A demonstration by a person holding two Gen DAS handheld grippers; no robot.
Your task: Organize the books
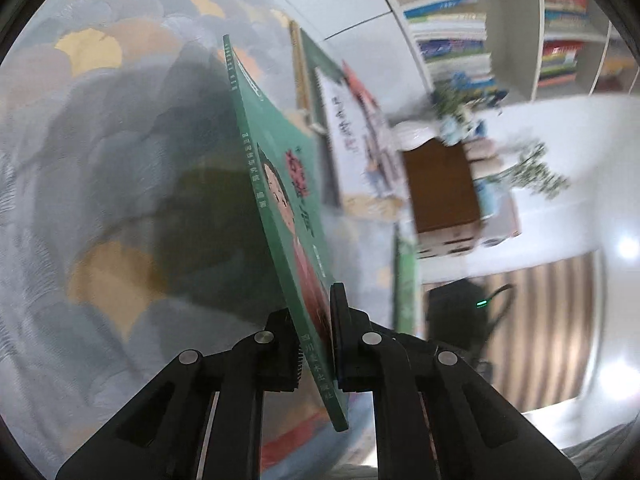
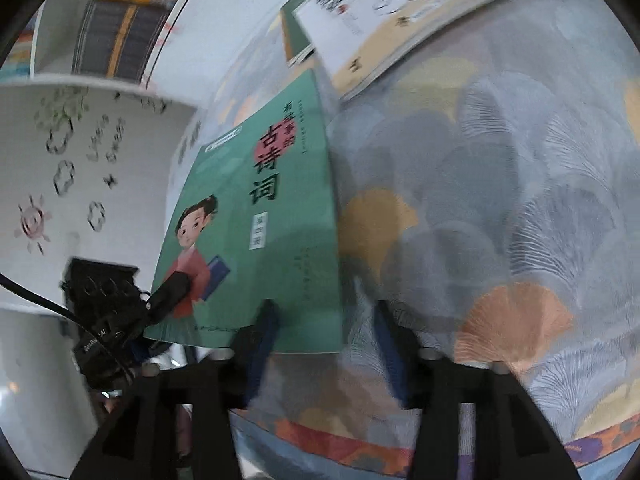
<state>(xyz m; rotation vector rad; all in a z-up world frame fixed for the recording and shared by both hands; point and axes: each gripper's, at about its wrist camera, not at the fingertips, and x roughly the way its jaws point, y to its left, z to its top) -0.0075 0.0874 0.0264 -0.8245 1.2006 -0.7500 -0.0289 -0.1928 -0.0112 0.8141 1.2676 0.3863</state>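
Mid pick-up here I reckon: my left gripper is clamped on the green book at its bottom edge, my right gripper gapes empty just right of it, next I carry it to 1 shelf.
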